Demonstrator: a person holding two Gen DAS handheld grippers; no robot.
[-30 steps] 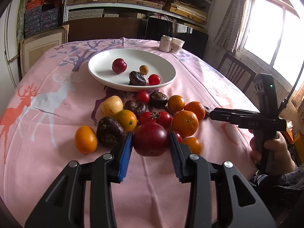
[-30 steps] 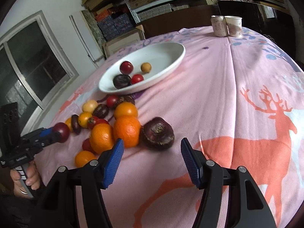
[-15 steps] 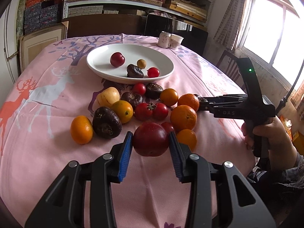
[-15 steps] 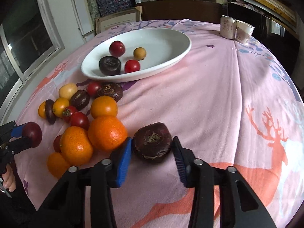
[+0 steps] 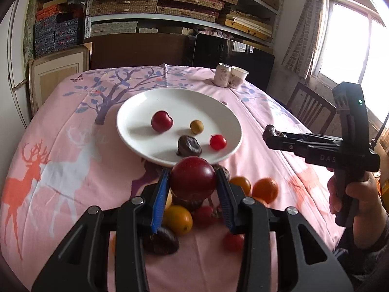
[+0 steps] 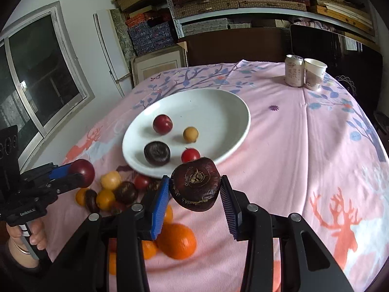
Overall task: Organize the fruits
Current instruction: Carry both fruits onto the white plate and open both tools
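Observation:
My left gripper [image 5: 192, 182] is shut on a dark red plum [image 5: 192, 178], lifted above the fruit pile at the near rim of the white plate [image 5: 136, 112]. My right gripper [image 6: 194, 189] is shut on a dark brown wrinkled fruit [image 6: 195, 185], held in the air just short of the white plate [image 6: 218, 102]. The plate holds a red plum [image 6: 162, 124], a small yellow fruit [image 6: 190, 133], a dark fruit [image 6: 157, 152] and a cherry tomato [image 6: 190, 155]. Oranges [image 6: 177, 241], tomatoes and dark fruits lie loose on the pink cloth below both grippers.
A drinks can [image 6: 294, 70] and a paper cup [image 6: 314, 74] stand at the far edge of the round table. A wooden chair [image 5: 308, 107] sits at the right. Shelves of boxes fill the back wall. A hand [image 5: 357, 206] grips the right tool.
The right gripper closed on the dark brown fruit and lifted it off the cloth. Both grippers moved up and towards the plate, each carrying its fruit.

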